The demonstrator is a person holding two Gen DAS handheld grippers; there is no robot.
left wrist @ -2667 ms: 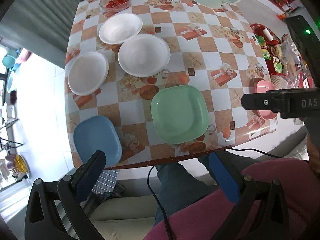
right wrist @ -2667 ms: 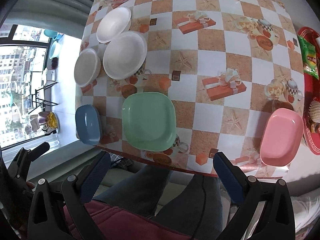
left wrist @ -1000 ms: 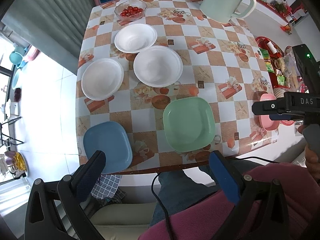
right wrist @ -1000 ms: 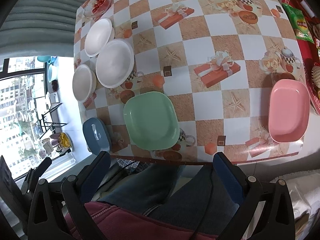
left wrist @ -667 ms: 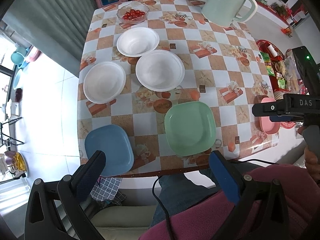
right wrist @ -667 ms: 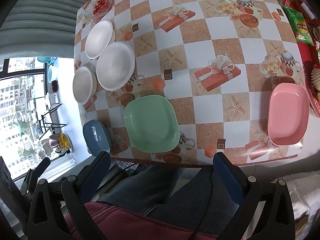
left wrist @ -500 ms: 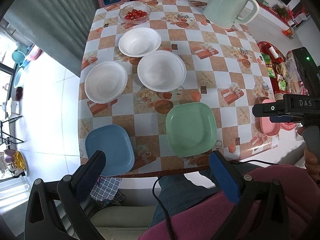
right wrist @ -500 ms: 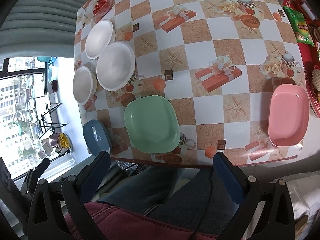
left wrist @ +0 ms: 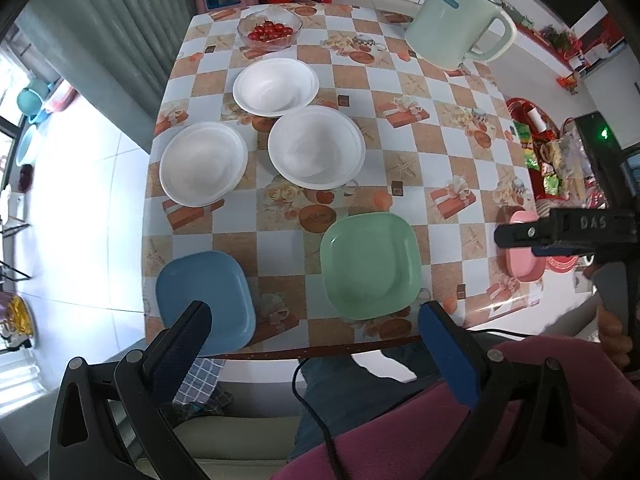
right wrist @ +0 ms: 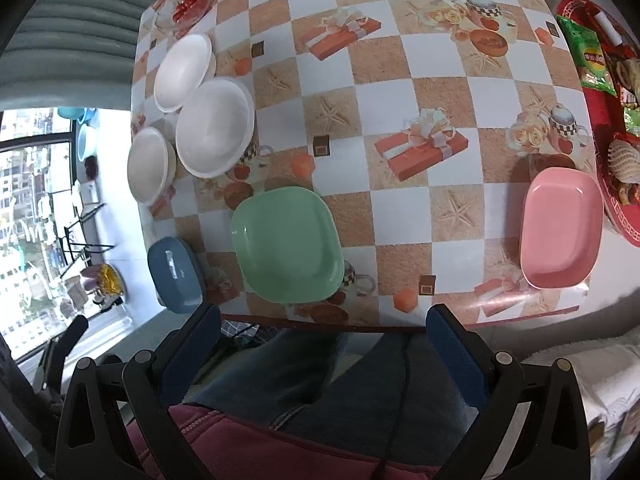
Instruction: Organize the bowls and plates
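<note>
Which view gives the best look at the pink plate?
The right wrist view. There the pink plate lies whole and unobstructed near the table's near right corner, beside a red tray. In the left wrist view the pink plate sits at the frame's edge, mostly hidden behind the right gripper's body.

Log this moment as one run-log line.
left gripper: open, empty | right gripper: open, empty | green plate, blue plate, pink plate: on table, unstacked | phase: not started

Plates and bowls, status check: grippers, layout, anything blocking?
Left gripper and right gripper open, empty, short of the table. Green plate, blue plate, pink plate, three white bowls unstacked. Nothing blocking.
</note>
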